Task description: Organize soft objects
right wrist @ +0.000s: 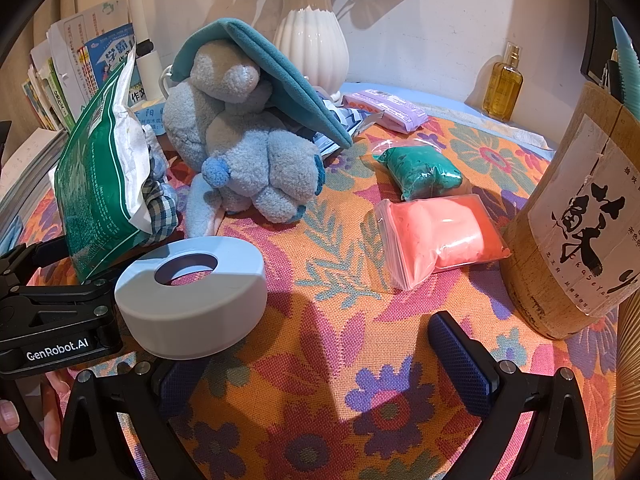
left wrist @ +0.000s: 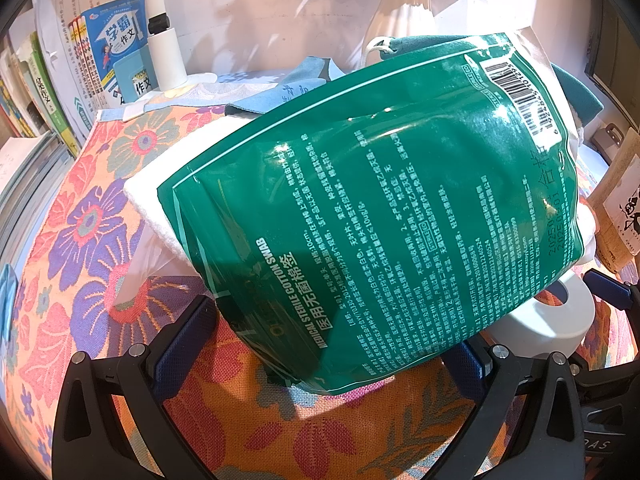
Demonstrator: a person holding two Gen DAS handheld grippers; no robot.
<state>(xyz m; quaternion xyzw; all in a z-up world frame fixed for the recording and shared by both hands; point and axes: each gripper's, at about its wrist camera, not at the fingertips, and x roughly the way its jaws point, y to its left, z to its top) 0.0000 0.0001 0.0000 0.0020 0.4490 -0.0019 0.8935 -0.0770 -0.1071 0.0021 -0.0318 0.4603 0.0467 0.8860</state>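
Note:
My left gripper [left wrist: 332,344] is shut on a green cotton swab bag [left wrist: 368,208] and holds it tilted above the floral cloth; the bag also shows at the left of the right wrist view [right wrist: 100,184]. A white pad [left wrist: 156,216] shows behind the bag. My right gripper [right wrist: 320,368] is open and empty, low over the cloth. A blue plush toy [right wrist: 244,152] sits ahead under a teal cloth [right wrist: 280,80]. A green clay bag [right wrist: 420,172], a pink clay bag [right wrist: 436,236] and a purple packet [right wrist: 384,110] lie to its right.
A white ring-shaped holder [right wrist: 192,300] sits by the left gripper's body [right wrist: 48,320]. A wooden tube [right wrist: 580,220] stands at right, with a perfume bottle [right wrist: 502,84] behind. A white vase [right wrist: 310,36] and books [left wrist: 108,48] stand at the back.

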